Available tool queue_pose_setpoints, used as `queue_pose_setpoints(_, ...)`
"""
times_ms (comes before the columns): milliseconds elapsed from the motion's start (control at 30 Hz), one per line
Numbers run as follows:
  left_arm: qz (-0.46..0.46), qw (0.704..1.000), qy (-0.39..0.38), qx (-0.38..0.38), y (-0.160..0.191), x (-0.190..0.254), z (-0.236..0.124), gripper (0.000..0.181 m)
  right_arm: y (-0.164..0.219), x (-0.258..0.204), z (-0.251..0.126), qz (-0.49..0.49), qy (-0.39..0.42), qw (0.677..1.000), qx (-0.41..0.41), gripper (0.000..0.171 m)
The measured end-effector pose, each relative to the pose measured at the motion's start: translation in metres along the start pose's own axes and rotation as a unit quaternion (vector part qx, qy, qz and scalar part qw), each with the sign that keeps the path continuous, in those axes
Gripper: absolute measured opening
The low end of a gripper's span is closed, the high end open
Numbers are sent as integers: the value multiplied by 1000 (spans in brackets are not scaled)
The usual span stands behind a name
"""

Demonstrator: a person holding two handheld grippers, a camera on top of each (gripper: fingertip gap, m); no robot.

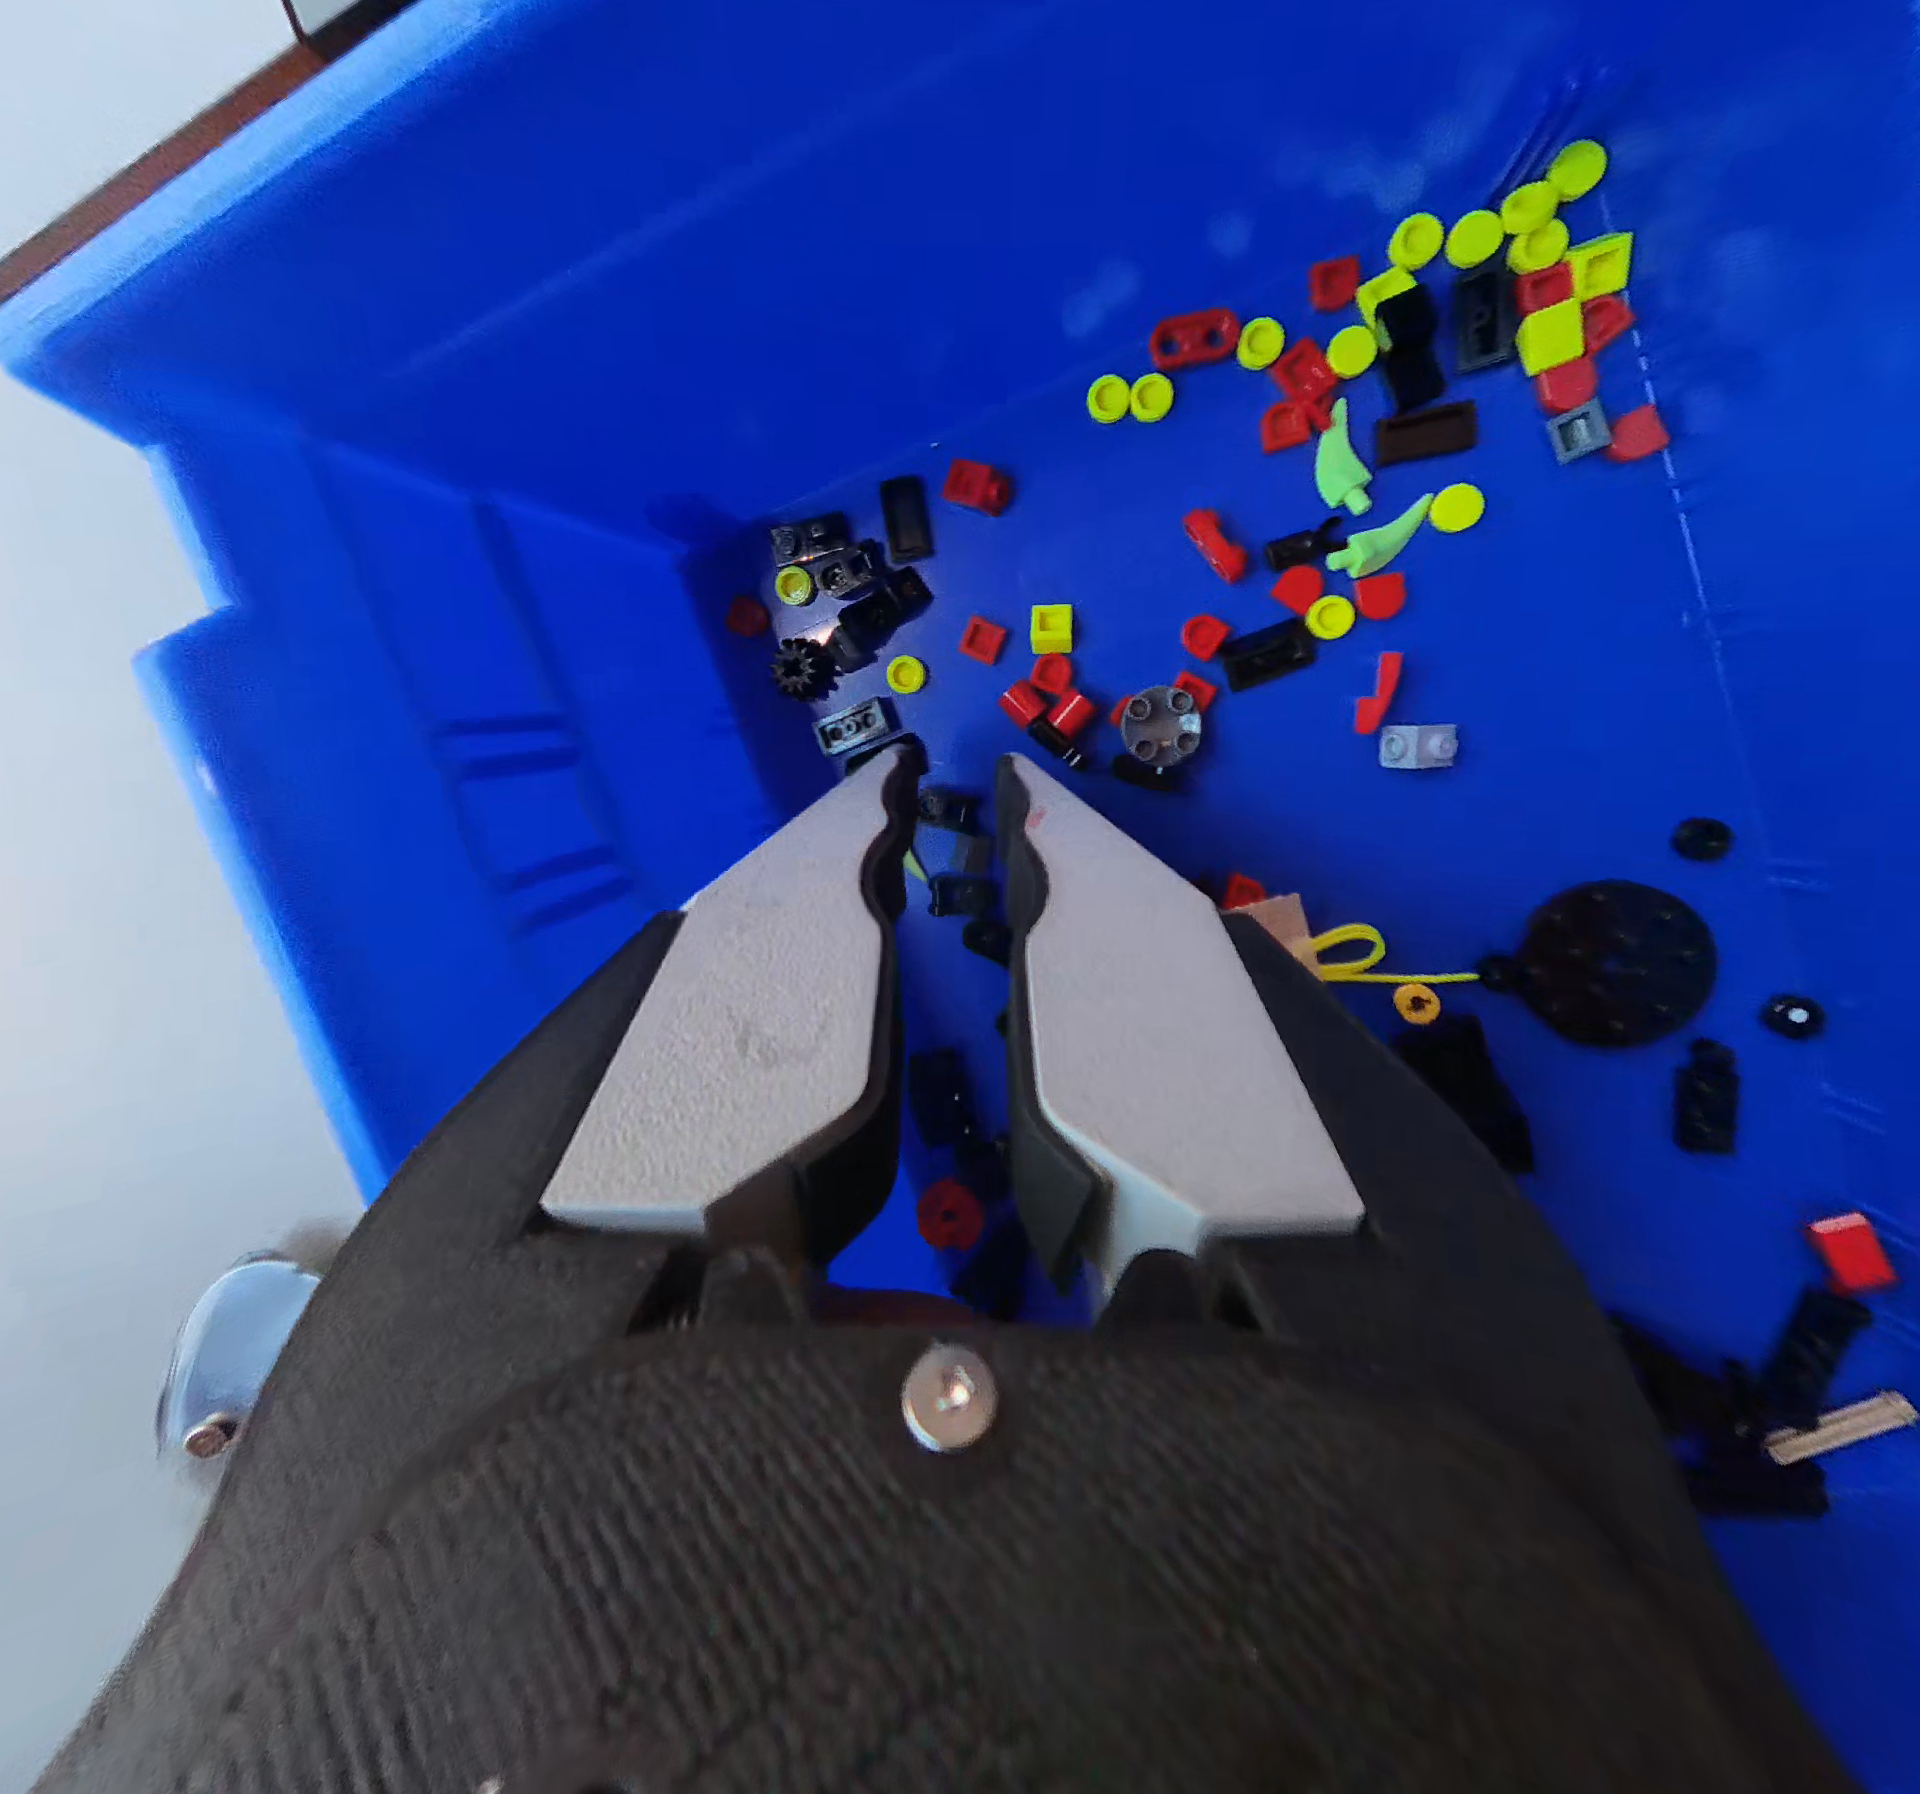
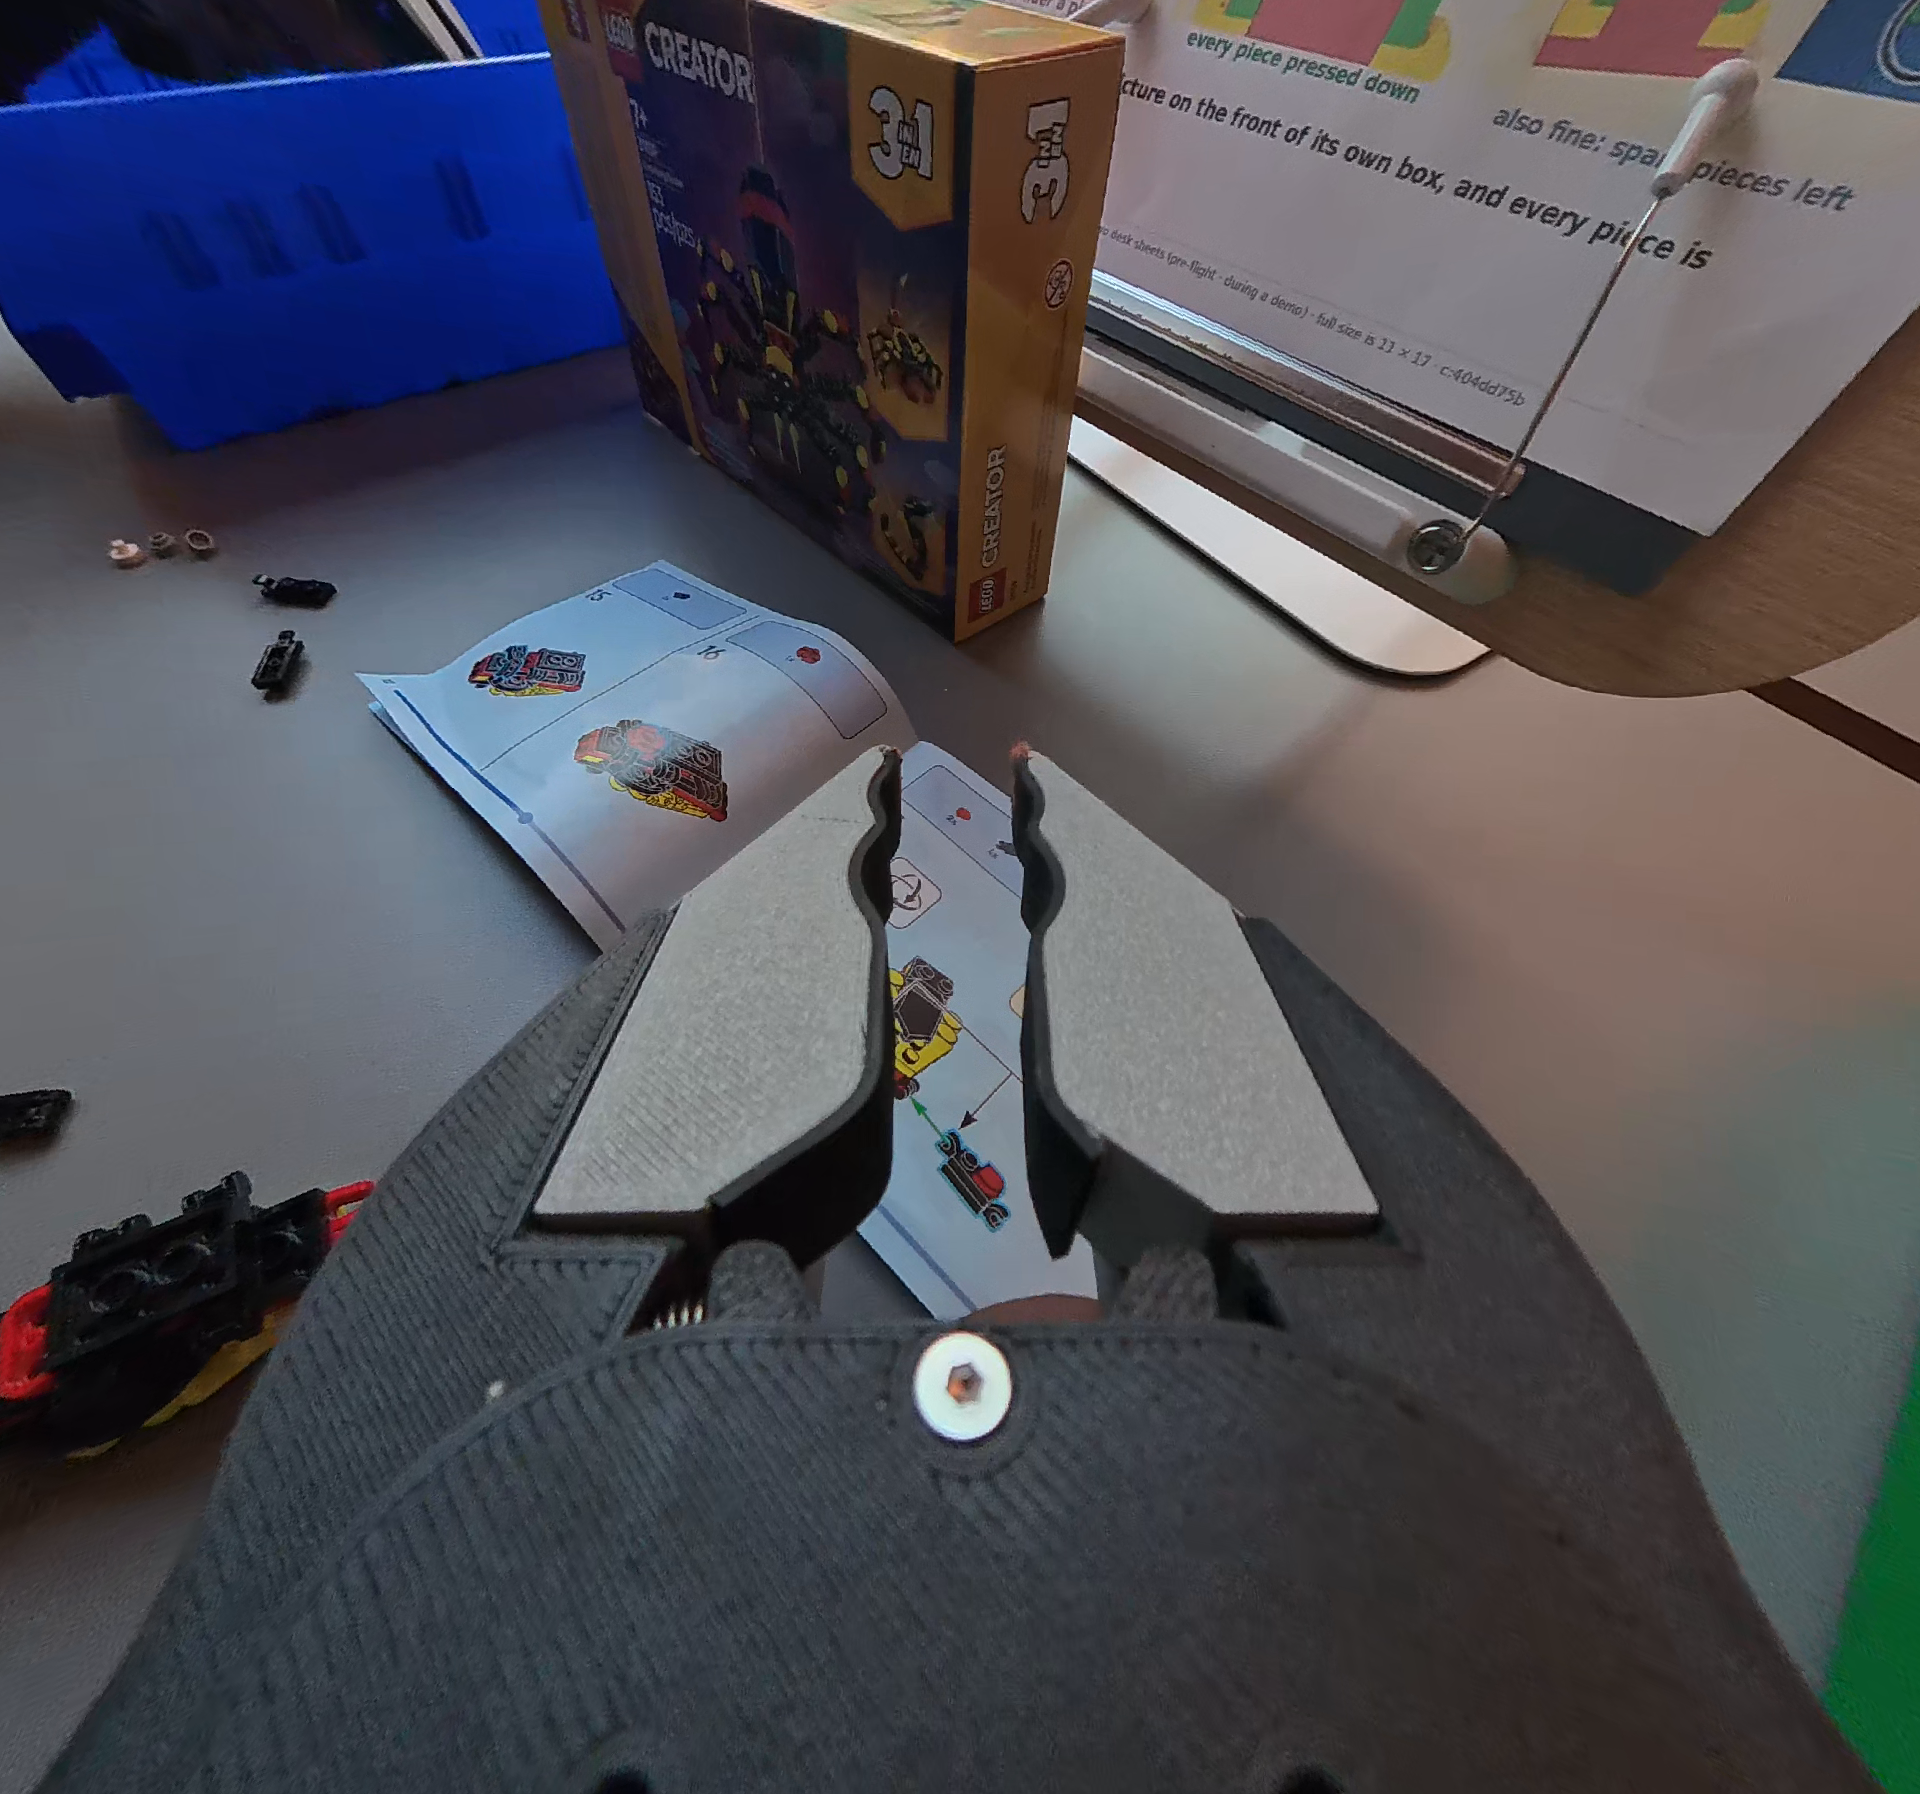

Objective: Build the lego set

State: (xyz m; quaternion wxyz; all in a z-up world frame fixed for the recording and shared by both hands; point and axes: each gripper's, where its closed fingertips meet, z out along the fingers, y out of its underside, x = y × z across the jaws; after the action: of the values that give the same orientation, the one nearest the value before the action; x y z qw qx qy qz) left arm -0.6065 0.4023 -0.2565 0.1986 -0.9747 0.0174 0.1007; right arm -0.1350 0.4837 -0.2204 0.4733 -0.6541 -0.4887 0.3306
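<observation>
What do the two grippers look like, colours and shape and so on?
The left gripper and the right gripper look alike: a ribbed black printed body, one silver screw in the middle, and two tapering fingers with flat grey faces and wavy black inner edges. The right one's tips carry small reddish marks. No cables or sleeves show.

grey table, booklet, box, blue bin
</observation>
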Motion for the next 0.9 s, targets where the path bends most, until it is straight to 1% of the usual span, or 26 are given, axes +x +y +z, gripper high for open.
queue_pose_setpoints(33, 4, 1000, -5, -4, 1, -1, 2, 12, 0, 0, 0, -1, 0, 1000, 0, 17)
queue_pose_setpoints(133, 14, 999, -17, -30, 9, -3, 7, 12, 0, -1, 0, -5, 1, 1000, 0, 17)
queue_pose_setpoints(267, 19, 999, -18, -26, 6, -1, 8, 12, 0, -2, 0, -8, 0, 1000, -2, 17)
queue_pose_setpoints(500, 21, 999, -12, -40, 11, -1, 13, 10, 1, -2, 1, -14, 3, 1000, -4, 17)
queue_pose_setpoints(633, 25, 999, -2, -45, 13, 3, 13, 4, 1, -2, 1, -15, 4, 1000, -4, 17)
queue_pose_setpoints(767, 28, 998, 3, -49, 15, 3, 10, 12, 1, -2, 1, -15, 4, 1000, -5, 17)
queue_pose_setpoints(900, 23, 998, -2, -52, 16, 0, 10, 14, 1, -2, 1, -17, 5, 1000, -5, 17)
